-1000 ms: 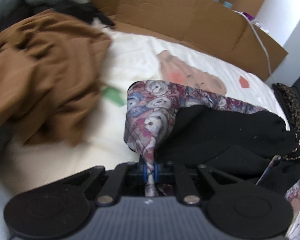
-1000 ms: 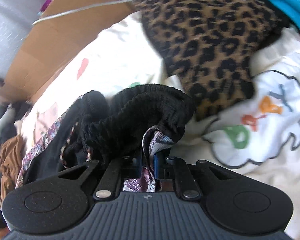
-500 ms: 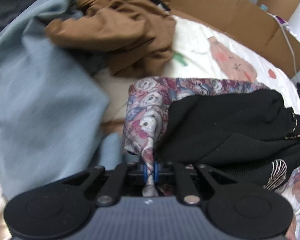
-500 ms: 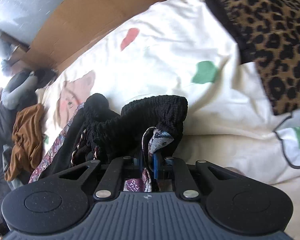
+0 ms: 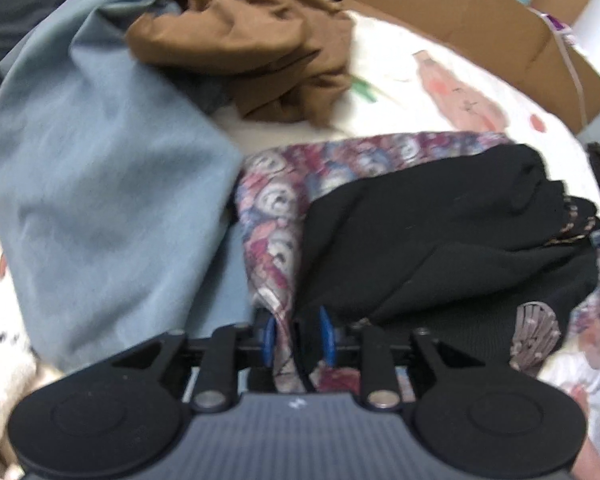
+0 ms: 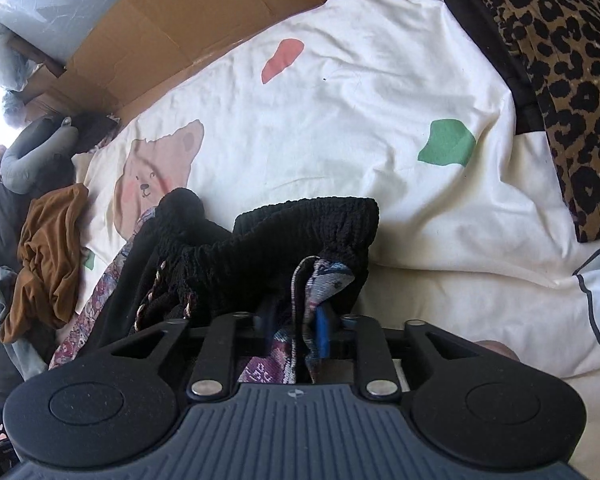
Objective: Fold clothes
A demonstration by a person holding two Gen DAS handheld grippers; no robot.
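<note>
Both jaws have just been opening: the left hand-held gripper (image 5: 298,334) and right hand-held gripper (image 6: 294,326) stand narrowly apart, the patterned garment (image 5: 276,216) loose between them. It lies folded at lower centre of the bed (image 6: 360,92). The brown garment (image 5: 252,36) and blue garment (image 5: 100,168), upper left, look unfolded.

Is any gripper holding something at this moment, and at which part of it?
Nothing is firmly held. Both grippers, left and right, have just been opening; an edge of the patterned garment lies loose between each pair of pads, no longer pinched.

Ahead of right gripper (image 6: 296,326): bare sheet (image 6: 340,120), passable. Right: leopard cushion (image 6: 560,60). Beyond: cardboard wall (image 6: 180,20). Left: brown garment (image 6: 48,256).
</note>
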